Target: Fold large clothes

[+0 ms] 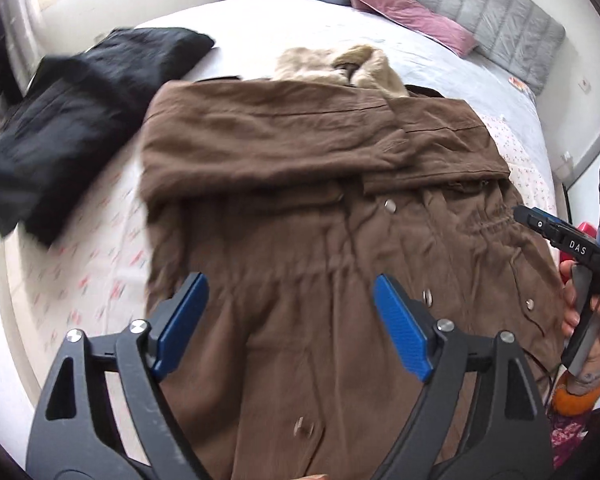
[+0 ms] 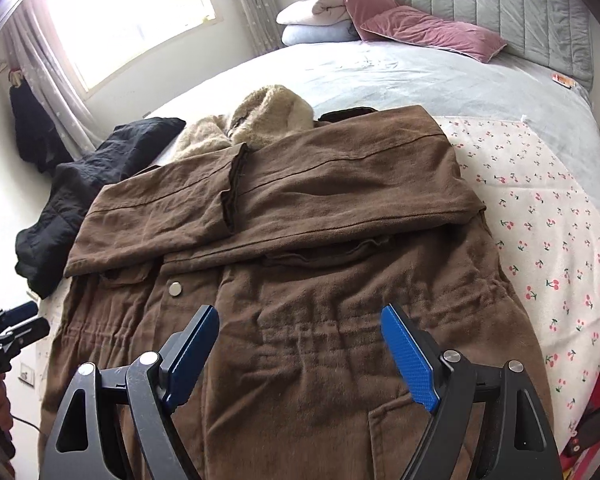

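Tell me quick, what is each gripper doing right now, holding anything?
Left gripper: open, holding nothing, poised over the brown coat.
Right gripper: open, holding nothing, also over the coat.

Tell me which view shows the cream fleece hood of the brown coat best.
The right wrist view: the cream fleece hood is sharp, its pile texture clear above the folded sleeves of the brown coat. The left wrist view shows the hood too, but blurred.
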The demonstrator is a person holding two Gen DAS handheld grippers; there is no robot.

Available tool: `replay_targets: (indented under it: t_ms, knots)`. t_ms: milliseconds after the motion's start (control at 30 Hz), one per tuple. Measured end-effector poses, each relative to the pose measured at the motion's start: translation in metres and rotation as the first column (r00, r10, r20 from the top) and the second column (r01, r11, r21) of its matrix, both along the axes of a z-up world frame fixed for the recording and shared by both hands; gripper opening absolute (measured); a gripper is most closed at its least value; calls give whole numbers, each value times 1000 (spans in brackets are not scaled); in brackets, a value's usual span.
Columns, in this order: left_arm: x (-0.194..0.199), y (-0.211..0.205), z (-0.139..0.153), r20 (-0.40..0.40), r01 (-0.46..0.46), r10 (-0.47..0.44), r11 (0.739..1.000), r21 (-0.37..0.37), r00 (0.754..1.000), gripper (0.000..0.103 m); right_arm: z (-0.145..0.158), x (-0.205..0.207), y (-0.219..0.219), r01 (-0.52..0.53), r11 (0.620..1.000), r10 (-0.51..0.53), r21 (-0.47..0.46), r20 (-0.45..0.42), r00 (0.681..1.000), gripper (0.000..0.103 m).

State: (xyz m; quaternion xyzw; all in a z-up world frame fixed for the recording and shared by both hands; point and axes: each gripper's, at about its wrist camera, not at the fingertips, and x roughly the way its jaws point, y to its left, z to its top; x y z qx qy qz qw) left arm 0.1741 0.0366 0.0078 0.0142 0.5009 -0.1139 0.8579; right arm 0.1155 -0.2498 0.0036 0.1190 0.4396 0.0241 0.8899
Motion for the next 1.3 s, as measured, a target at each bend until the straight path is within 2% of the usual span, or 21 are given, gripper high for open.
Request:
replay_targets:
  t_ms: [100, 200, 400, 500, 600, 767, 833, 967, 1067, 1133, 1233, 1300]
  knots:
    - [-35, 33, 12, 42, -68, 70, 996, -56, 997, 87, 3, -28, -10, -13, 1000, 13, -4, -2, 1000, 87]
    - [-66, 54, 17, 79, -106, 109, 993, -47, 991, 88, 1, -56, -28, -12, 1000, 12, -3, -23, 1000, 87]
    - [-95, 79, 11, 20, -111, 114, 990, -91, 993, 88, -1, -113, -80, -13, 999, 15, 39, -47, 999, 87]
    - [-110, 86, 3, 17, -102, 103, 992, -72, 995, 88, -10, -134, -110, -10, 994, 15, 113, -42, 999, 87]
    - [-118, 93, -14, -10, -88, 87, 990, -109, 996, 88, -20, -150, -137, -12, 981, 18, 192, -31, 999, 87]
    - [-118, 113, -50, -69, -102, 92, 981, -164, 993, 88, -44, -155, -154, -2, 987, 12, 160, -61, 998, 87]
    - [-116, 121, -64, -107, -118, 100, 976, -185, 989, 88, -56, -154, -158, -1, 979, 16, 203, -73, 997, 87]
    - [-118, 135, -84, -173, -137, 91, 951, -278, 981, 87, -74, -154, -165, 1, 957, 23, 291, -79, 997, 86]
    - [-121, 140, -88, -173, -115, 59, 934, -338, 983, 87, -85, -157, -165, -1, 944, 32, 331, -88, 996, 82]
    - [-120, 142, -88, -186, -115, 50, 928, -356, 981, 87, -89, -157, -161, 2, 946, 29, 324, -92, 995, 80]
    - [-117, 146, -84, -208, -130, 57, 926, -355, 977, 87, -89, -159, -158, 4, 949, 24, 314, -83, 996, 79]
    - [-113, 149, -78, -206, -135, 69, 936, -327, 976, 87, -89, -159, -157, -1, 947, 31, 322, -87, 996, 79]
